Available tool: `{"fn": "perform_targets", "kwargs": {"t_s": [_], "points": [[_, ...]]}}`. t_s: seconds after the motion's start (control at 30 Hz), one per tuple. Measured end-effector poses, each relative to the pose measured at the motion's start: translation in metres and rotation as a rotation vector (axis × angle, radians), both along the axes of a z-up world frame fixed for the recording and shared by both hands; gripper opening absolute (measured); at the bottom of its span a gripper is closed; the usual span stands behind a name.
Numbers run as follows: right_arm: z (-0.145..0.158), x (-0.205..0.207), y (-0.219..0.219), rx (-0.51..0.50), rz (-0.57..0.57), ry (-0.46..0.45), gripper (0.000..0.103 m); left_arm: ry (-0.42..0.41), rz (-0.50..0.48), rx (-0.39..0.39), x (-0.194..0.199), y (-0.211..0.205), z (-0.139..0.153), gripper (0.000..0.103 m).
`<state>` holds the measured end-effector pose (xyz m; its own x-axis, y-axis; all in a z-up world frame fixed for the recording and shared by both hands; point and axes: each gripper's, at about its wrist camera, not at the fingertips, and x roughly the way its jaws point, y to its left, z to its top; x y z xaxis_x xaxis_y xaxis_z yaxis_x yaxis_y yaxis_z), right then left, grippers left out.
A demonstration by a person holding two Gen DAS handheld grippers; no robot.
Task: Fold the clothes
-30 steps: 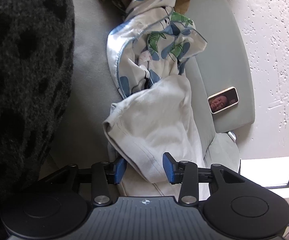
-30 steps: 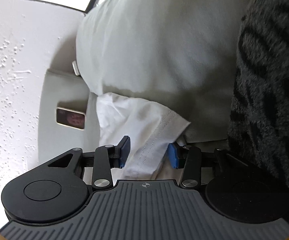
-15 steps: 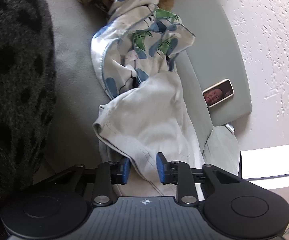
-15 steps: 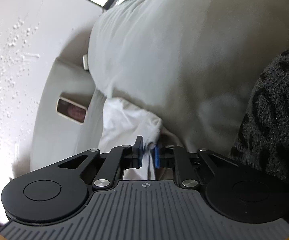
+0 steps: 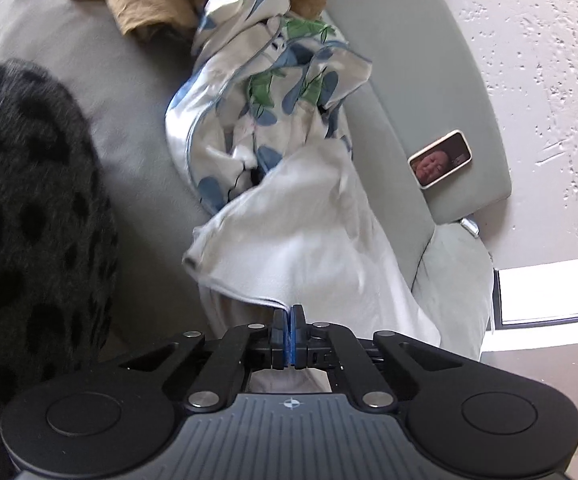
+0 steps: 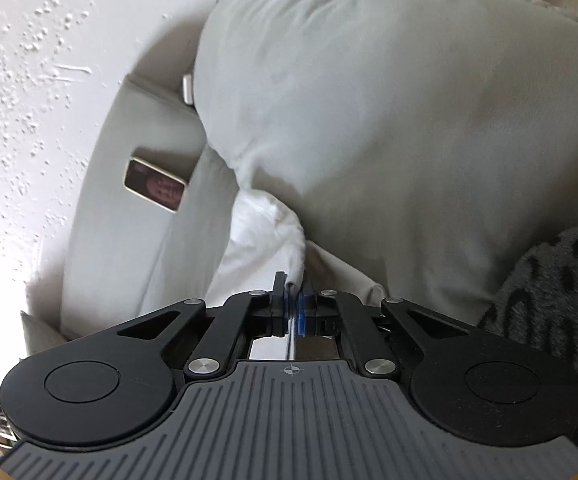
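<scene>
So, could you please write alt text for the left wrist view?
The left gripper is shut on the hem of a white garment on a grey sofa, with a blue-and-green leaf-print cloth and a phone beyond.

Daylight fills both views, soft and fairly bright — it pours from the window at the right edge of the left wrist view, blown out to plain white. The right wrist view has a similar burnt-out glow at its lower left, washing over the textured wall. Shadows are gentle. The white garment shows motion smear, and the grey cushion looks soft — fisheye bending curves every edge, with dark corners.
</scene>
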<state>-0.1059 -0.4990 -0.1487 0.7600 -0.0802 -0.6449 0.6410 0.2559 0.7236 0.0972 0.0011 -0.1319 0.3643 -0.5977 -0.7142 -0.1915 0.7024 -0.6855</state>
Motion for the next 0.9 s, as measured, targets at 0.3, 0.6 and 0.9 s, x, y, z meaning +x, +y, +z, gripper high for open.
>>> {"fn": "perform_targets", "kwargs": {"t_s": [0.3, 0.6, 0.9], "points": [[0.028, -0.006, 0.008, -0.218, 0.008, 0.22, 0.044, 0.005, -0.293, 0.248, -0.013, -0.034, 0.008, 0.035], [0.013, 0.062, 0.056, -0.354, 0.265, 0.114, 0.039, -0.447, -0.316, 0.525, 0.012, -0.098, 0.01, 0.033], [-0.033, 0.101, 0.083, -0.395, 0.528, 0.363, 0.029, -0.326, -0.513, 0.53, 0.009, -0.086, 0.007, 0.032]]}}
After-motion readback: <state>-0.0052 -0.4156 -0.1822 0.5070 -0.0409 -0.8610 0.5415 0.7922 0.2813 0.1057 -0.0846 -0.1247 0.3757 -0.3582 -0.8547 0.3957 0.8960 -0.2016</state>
